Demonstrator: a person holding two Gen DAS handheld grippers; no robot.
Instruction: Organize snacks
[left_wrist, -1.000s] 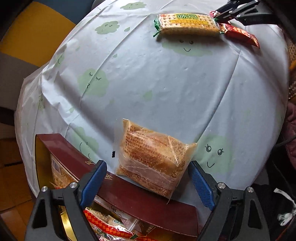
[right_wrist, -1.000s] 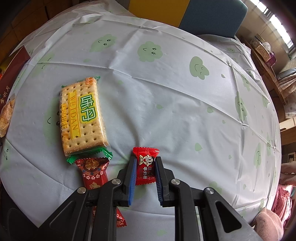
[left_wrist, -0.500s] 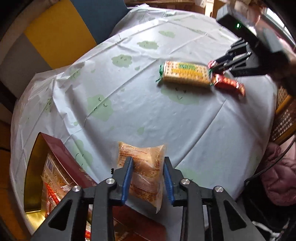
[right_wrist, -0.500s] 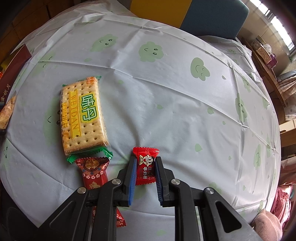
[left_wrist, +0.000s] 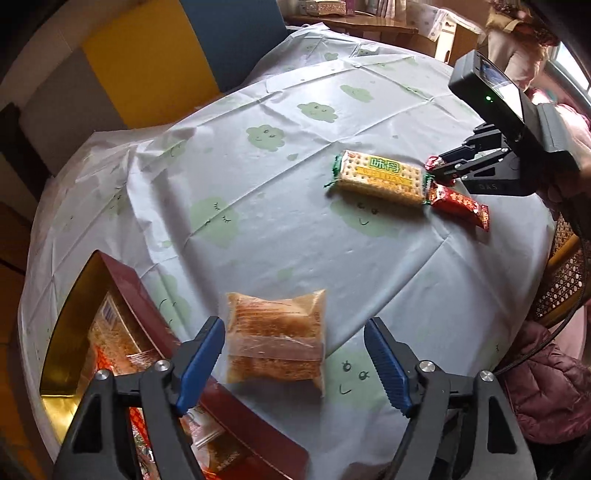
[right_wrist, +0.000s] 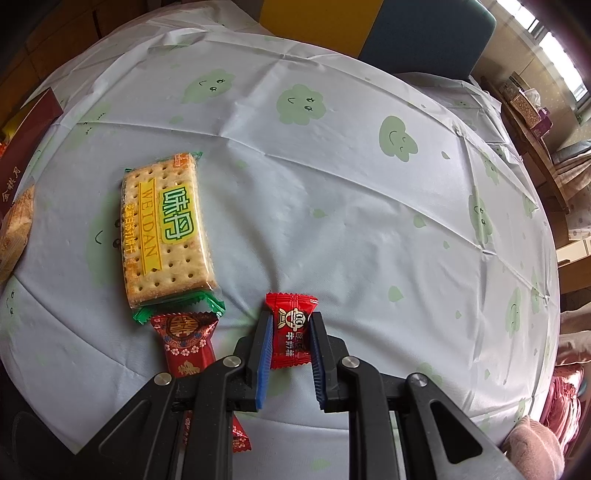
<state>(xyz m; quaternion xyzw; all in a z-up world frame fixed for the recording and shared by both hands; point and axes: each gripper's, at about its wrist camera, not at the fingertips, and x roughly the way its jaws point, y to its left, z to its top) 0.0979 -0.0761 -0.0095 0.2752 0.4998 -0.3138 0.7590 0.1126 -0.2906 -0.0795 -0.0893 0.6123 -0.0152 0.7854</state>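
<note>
Box (left_wrist: 122, 284): dark red walls, gold lining, at the left table edge; packets already lie inside.
Left gripper (left_wrist: 295, 365): jaws opening, blue pads well apart, pointing steeply down over the table.
Clear pastry packet (left_wrist: 275, 341): between the left pads but touched by neither; lies flat on the cloud-print tablecloth (left_wrist: 295, 240), just beside the box wall and outside it.
Risk, pastry packet: it is not in the box. If the jaws close off-centre, the soft wrapper may slide or crumple and the contents may crush; a low carry could catch it on the box wall.
Cracker packet (right_wrist: 166, 229): green-ended, flat, near the table middle, untouched.
Long red candy (right_wrist: 186, 336): its end touches the cracker packet's green crimp; partly hidden under the right gripper body.
Risk, long candy: a sideways lift of the right gripper may drag it or nudge the crackers.
Right gripper (right_wrist: 291, 341): jaws clamped on the small red candy (right_wrist: 291, 332), which rests on the cloth.
Risk, small candy: the grip sits on a slick wrapper; a quick swing towards the box may let it slip out.
</note>
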